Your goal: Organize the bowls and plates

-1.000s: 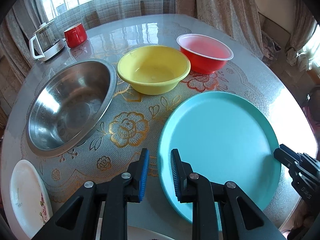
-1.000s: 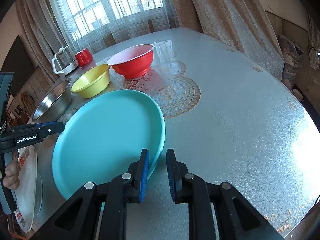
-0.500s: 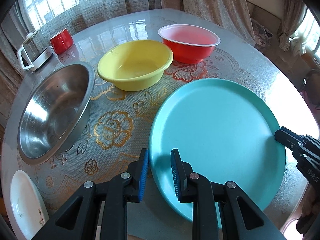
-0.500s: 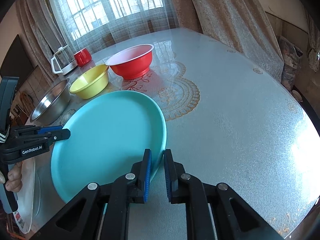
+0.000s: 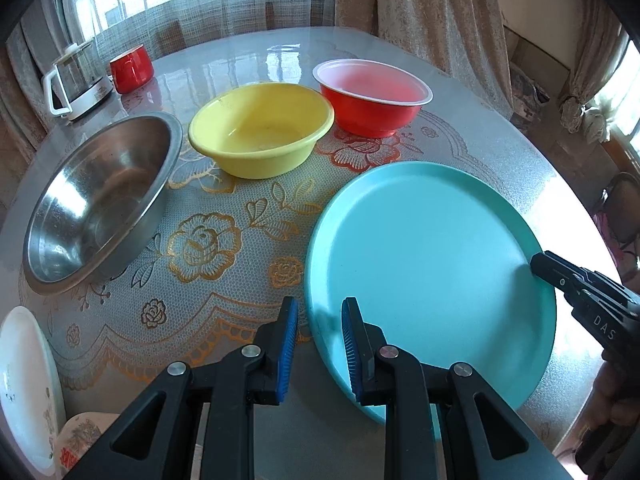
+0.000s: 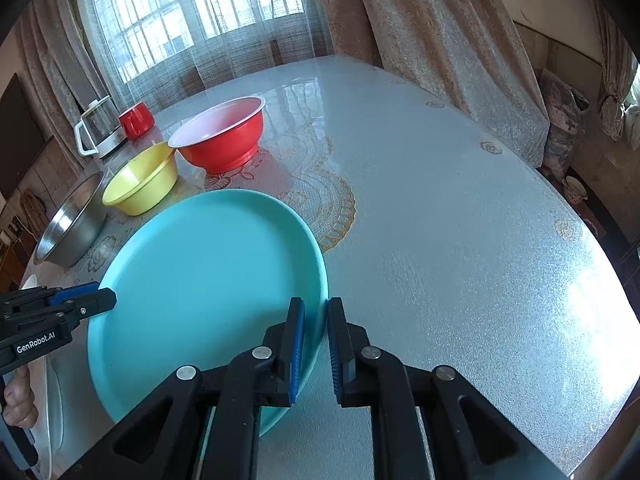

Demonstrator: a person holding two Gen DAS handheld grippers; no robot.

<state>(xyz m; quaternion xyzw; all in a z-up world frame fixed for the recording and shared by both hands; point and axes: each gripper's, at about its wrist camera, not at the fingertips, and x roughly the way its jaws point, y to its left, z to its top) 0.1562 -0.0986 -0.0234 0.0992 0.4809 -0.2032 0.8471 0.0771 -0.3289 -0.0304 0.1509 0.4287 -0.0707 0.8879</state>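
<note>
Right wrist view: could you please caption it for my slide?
Right tongs shut on teal plate rim.

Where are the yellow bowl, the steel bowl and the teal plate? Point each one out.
yellow bowl [image 5: 260, 130]: left wrist view, on its inner floor.
steel bowl [image 5: 100, 204]: left wrist view, on its shiny inner wall.
teal plate [image 6: 208, 264]: right wrist view, on its flat centre.

Three bowls [image 5: 260, 132] in a row behind plate [image 5: 432, 264]; kettle [image 5: 76, 76], mug [image 5: 131, 68] beyond
</note>
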